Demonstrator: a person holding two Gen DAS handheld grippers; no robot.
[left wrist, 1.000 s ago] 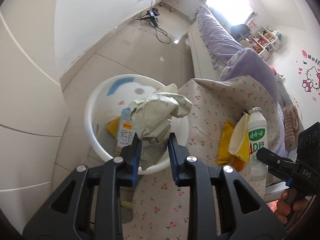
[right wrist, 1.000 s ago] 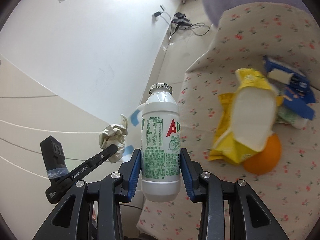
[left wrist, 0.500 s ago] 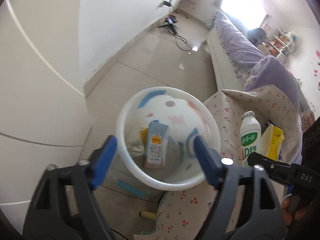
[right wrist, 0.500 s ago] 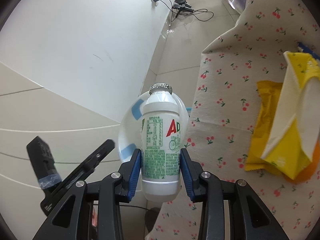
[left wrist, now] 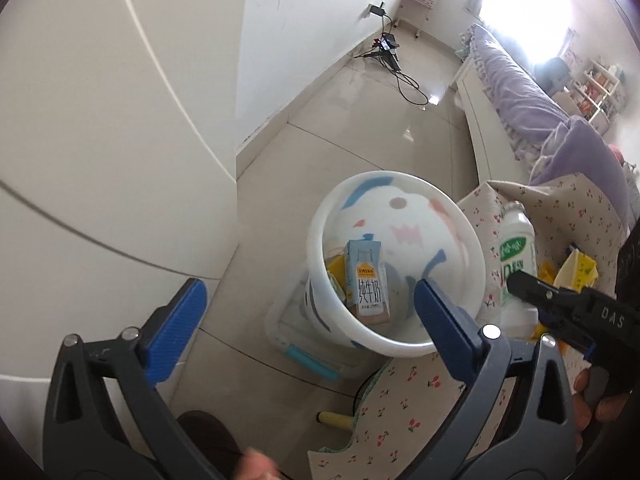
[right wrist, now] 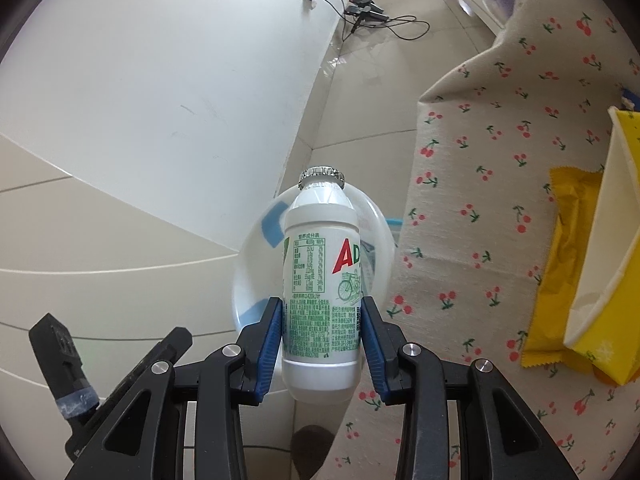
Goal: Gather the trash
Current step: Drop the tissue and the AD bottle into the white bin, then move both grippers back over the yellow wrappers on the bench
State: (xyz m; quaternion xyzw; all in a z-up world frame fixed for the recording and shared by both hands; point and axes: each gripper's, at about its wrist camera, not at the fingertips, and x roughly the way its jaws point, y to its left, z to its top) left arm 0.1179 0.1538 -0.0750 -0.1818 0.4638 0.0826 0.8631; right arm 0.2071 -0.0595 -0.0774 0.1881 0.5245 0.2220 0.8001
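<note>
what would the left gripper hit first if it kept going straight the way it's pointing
Probably the white bin: the open left gripper points down at its near rim, milk carton inside. Depth is unclear, so it might instead pass into the mouth.

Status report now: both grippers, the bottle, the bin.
Left gripper jaws just opened wide, empty, over round white plastic bin. Right gripper shut on white plastic drink bottle, upright beside bin. Path clear.

A round white plastic waste bin (left wrist: 394,344) with pastel cartoon prints stands on the tiled floor beside the cherry-print cloth; a pale blue milk carton (left wrist: 366,282) leans inside it; a white plastic drink bottle (right wrist: 322,280) with green label is upright, clamped above the bin's edge.
</note>
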